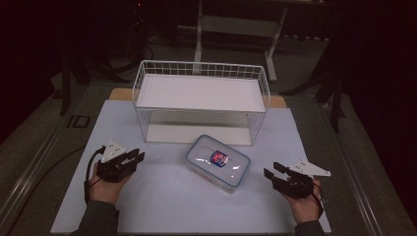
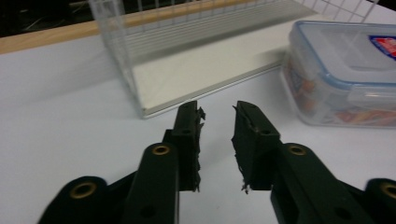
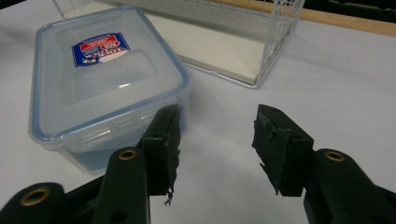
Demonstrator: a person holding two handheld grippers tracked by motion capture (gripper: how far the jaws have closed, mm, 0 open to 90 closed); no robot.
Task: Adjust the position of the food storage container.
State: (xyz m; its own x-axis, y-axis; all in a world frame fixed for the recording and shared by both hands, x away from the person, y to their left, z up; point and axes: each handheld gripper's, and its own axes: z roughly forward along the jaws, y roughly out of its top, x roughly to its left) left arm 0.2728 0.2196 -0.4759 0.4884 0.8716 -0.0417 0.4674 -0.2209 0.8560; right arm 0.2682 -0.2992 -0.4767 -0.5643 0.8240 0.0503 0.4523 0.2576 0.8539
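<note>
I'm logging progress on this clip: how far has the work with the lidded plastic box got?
Early. Done: nothing visible; the plastic box sits lidded on the table, in front of the wire rack, whose shelves are bare. In hand: left gripper and right gripper flank the box, jaws apart and holding nothing. Left: gripping the box and, probably, moving it to the rack.

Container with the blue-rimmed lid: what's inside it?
Through the clear side of the container, the left gripper view shows orange pieces low inside. What they are is too blurred to tell. The closed lid and its label cover the rest.
</note>
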